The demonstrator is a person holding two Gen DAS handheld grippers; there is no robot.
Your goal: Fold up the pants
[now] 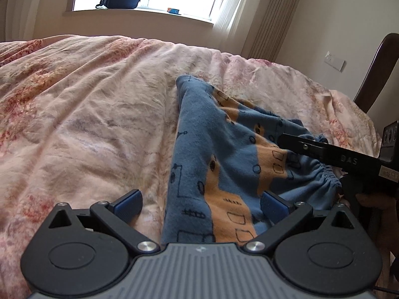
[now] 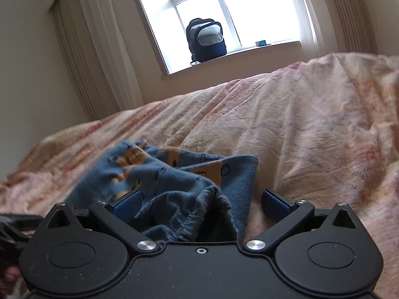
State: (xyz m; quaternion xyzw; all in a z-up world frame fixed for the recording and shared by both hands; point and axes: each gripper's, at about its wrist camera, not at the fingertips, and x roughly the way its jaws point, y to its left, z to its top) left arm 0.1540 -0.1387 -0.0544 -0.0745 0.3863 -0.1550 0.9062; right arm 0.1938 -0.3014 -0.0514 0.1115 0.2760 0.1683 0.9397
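Small blue pants [image 1: 199, 154] with orange patches and black drawings lie on a pink floral bedspread [image 1: 87, 112]. In the left wrist view my left gripper [image 1: 199, 204] is open, its blue pads on either side of the fabric's near end. The right gripper's body [image 1: 331, 157] reaches in from the right over the elastic waistband [image 1: 326, 177]. In the right wrist view my right gripper [image 2: 202, 205] is open, with the bunched waistband [image 2: 199, 214] of the pants [image 2: 154, 174] lying between its pads.
A window with a dark backpack [image 2: 205, 39] and a small box [image 2: 261, 42] on the sill is beyond the bed. Curtains hang on both sides. A dark wooden chair back [image 1: 376, 72] stands at the right of the bed.
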